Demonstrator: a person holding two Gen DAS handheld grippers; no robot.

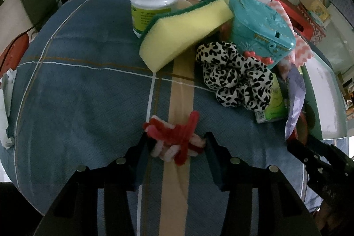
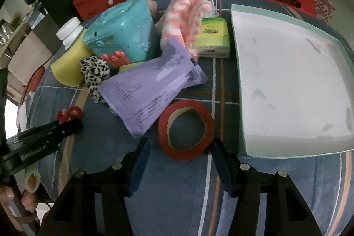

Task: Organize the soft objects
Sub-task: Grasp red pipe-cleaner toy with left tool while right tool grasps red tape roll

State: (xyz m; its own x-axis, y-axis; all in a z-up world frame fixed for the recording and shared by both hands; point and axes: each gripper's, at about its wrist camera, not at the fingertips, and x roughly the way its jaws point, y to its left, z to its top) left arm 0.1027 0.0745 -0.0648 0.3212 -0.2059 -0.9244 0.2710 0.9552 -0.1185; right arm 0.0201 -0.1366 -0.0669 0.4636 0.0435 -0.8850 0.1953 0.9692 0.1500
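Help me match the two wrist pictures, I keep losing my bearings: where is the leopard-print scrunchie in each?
Left wrist view: the leopard-print scrunchie lies right of centre, just below the teal box.
Right wrist view: the scrunchie lies left of centre, partly under the purple pouch.
Shared landmark: the teal box, with the yellow sponge beside it in both.

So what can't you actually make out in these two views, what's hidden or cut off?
- Left wrist view: green tissue pack mostly hidden under the leopard scrunchie; its print is unreadable.
- Left wrist view: pink-white fuzzy cloth largely behind the teal box.
- Right wrist view: yellow sponge partly behind that box; the print on the purple pouch is blurred.
- Right wrist view: left gripper hides the pipe-cleaner bundle, so contact is unclear.
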